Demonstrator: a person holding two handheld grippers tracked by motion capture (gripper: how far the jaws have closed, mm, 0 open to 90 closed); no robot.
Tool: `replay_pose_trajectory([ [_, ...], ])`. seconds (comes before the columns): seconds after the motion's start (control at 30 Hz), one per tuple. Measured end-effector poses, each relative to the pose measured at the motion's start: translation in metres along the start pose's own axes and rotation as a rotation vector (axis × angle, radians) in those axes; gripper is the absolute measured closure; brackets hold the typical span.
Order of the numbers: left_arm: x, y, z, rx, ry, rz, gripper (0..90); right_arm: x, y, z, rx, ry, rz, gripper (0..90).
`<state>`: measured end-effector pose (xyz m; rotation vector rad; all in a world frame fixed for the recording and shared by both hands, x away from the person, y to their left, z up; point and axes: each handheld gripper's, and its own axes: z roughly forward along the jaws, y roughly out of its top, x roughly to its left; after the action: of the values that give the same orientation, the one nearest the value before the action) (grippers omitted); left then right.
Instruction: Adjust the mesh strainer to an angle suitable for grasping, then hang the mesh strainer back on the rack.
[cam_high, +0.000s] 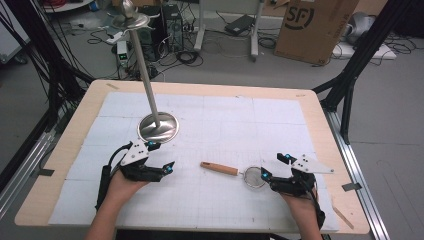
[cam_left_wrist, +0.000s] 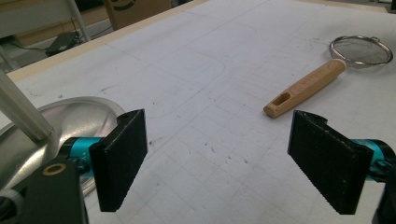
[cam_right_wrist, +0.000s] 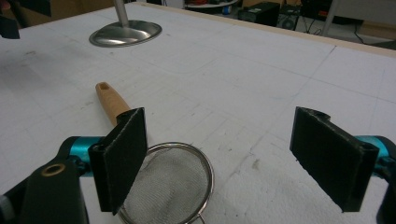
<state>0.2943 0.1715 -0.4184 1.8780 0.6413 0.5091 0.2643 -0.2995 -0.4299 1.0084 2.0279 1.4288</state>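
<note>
Between the two tongs lies a small round wire-mesh strainer with a steel rim and a pale wooden handle, flat on the white gridded foam mat, and nobody has hold of it. The right gripper sits with its jaws spread wide and empty, the mesh bowl just ahead of its left jaw. The left gripper points at the handle's free end, jaws apart too, nothing between them. By my reading this is the approach step: the strainer is waiting to be picked up, probably to go to the polished steel stand with a round base and tall pole behind the left gripper. The next move calls for one gripper to slide its jaws either side of the handle and close squarely on it. The high view gives the whole pole and its top fitting; the left gripper view shows the slot in the handle's end, and the right gripper view shows the mesh up close.
</note>
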Motion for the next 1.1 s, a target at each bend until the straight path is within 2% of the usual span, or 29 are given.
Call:
replay_pose_trajectory([
  [0.1, -0.0003, 0.0005, -0.0023, -0.007, -0.010, -0.012, 19.3, -0.0001, -0.0006, 0.0013, 0.005, 0.003, 0.004, 17.7],
  [0.27, -0.0045, 0.0009, -0.0043, -0.011, -0.040, 0.009, 18.3, 0.0029, -0.0026, 0.0063, 0.025, 0.009, 0.004, 17.7],
  [0.4, -0.0053, -0.0018, -0.0054, 0.001, -0.047, 0.016, 17.6, 0.0044, -0.0020, 0.0065, 0.018, 0.011, 0.004, 17.7],
  [0.5, -0.0034, -0.0040, -0.0075, 0.001, -0.053, 0.003, 17.4, 0.0049, -0.0015, 0.0060, 0.015, 0.013, 0.010, 17.7],
  [1.1, 0.0039, -0.0049, -0.0097, -0.025, -0.033, -0.024, 17.4, 0.0065, -0.0025, 0.0074, 0.023, 0.020, -0.003, 17.7],
])
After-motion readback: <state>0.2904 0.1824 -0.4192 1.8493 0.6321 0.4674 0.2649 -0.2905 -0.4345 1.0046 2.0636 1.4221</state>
